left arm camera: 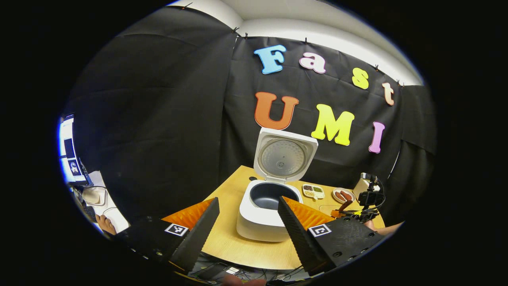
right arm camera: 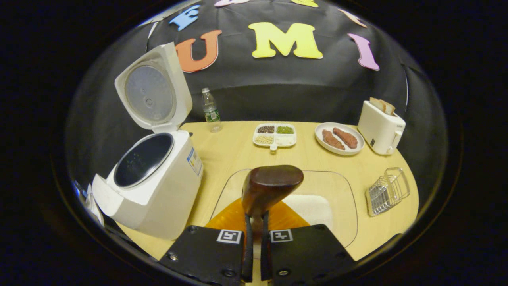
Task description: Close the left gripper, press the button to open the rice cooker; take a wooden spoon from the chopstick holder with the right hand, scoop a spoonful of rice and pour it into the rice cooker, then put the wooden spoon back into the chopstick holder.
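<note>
Rice cooker (left arm camera: 264,206) stands on the wooden table (left arm camera: 230,238) with its lid (left arm camera: 283,155) swung up and the dark inner pot (left arm camera: 274,196) bare. In the left gripper view the left gripper (left arm camera: 248,222) hangs just in front of the cooker, jaws spread wide with nothing between them, one finger on each side of the cooker's front. Farther right in that view the right gripper (left arm camera: 371,198) sits over the table with a reddish-brown spoon showing at it.

In the right gripper view the right gripper (right arm camera: 256,238) has its jaws drawn narrow and clamped on the handle of the wooden spoon (right arm camera: 270,188); the spoon's bowl stands up ahead of the fingers, over a clear tray (right arm camera: 349,206) that holds a patch of white rice (right arm camera: 313,208). The cooker (right arm camera: 154,186) is to the left, open. Behind the tray sit a divided dish of grains (right arm camera: 275,135), a plate with two sausages (right arm camera: 339,138), a white toaster (right arm camera: 381,127) with bread in it, and a water bottle (right arm camera: 210,111). A wire rack (right arm camera: 387,190) lies on its side at the right edge of the table
</note>
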`<state>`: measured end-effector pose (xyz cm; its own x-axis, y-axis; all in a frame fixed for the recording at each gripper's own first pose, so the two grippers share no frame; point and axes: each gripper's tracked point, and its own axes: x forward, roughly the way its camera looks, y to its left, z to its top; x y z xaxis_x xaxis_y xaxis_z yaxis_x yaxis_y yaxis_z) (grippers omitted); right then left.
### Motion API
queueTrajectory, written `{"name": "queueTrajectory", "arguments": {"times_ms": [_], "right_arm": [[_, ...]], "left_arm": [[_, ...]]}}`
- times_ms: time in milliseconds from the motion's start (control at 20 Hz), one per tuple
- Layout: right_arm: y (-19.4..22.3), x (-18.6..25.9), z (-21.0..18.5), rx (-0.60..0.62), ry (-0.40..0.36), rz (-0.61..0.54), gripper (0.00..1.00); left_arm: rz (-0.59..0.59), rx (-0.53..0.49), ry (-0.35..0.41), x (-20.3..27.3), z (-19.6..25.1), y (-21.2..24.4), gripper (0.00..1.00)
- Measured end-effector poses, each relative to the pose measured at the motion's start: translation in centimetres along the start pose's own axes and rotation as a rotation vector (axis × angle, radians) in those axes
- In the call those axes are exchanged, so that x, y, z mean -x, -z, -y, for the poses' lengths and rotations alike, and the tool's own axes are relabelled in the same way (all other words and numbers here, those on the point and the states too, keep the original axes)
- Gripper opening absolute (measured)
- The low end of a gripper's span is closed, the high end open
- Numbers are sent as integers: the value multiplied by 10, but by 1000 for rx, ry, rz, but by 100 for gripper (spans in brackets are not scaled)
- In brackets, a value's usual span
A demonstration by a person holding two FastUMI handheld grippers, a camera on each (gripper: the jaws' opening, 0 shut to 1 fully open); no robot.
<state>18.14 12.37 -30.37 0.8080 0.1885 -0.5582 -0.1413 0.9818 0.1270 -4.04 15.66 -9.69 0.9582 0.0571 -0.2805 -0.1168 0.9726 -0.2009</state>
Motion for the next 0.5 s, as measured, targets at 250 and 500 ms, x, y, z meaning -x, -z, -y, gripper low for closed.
{"name": "queueTrajectory", "arguments": {"times_ms": [250, 500], "right_arm": [[-11, 5, 8, -235, -82, 11, 11], [-7, 5, 34, -520, -157, 13, 13]], "left_arm": [[-4, -2, 7, 0, 8, -3, 94], [-15, 11, 15, -5, 24, -4, 94]]}}
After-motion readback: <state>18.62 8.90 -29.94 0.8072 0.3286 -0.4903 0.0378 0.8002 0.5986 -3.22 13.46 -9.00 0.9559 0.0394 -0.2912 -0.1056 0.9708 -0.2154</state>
